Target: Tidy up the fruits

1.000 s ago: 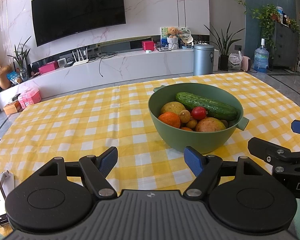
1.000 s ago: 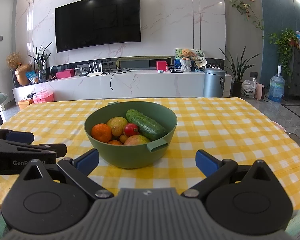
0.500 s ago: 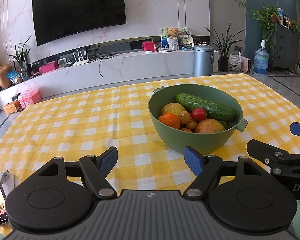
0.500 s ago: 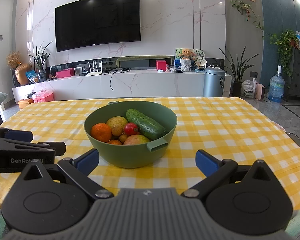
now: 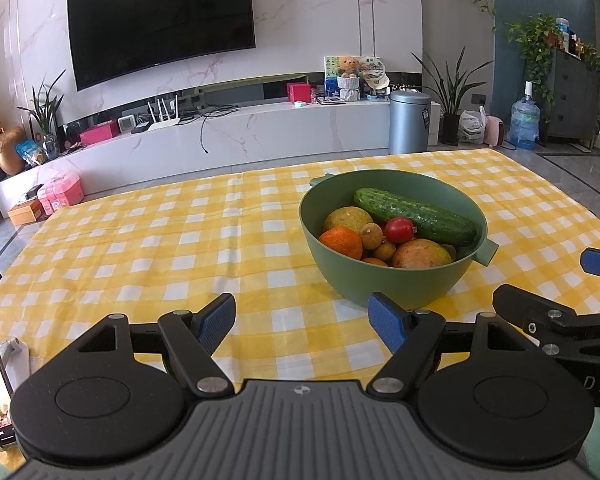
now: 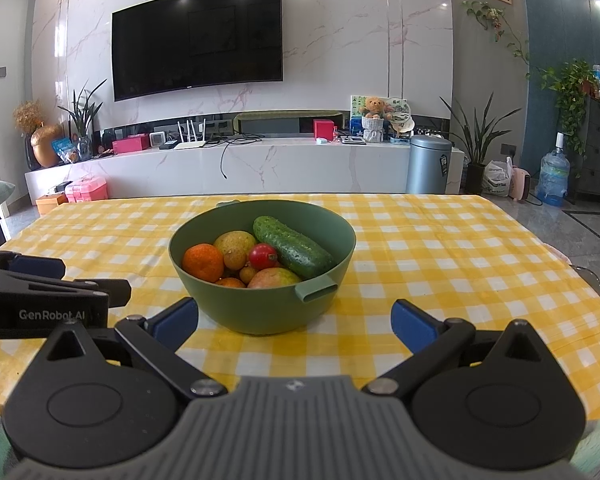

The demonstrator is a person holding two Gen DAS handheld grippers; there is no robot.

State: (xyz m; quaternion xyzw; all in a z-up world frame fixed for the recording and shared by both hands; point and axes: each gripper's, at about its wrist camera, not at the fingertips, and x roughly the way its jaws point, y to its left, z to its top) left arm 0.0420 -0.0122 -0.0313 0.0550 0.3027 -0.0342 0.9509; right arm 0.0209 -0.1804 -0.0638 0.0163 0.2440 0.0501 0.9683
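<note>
While both tools hang low over the near edge of the table, the left gripper has its blue-padded fingers spread wide with only checked cloth between them, and the right gripper is spread just as wide and grips nothing either. In the left wrist view the right gripper shows as a black arm at the right edge; in the right wrist view the left gripper sits at the left edge. Just beyond the fingertips stands the green bowl on the yellow checked tablecloth, apart from both tools. Inside it a cucumber lies slanted along the right side, an orange sits at the left, a yellowish round fruit behind that, a small red fruit in the middle, and a reddish-green mango at the front. Farther back are a white marble TV stand, a wall-mounted television and a grey bin
</note>
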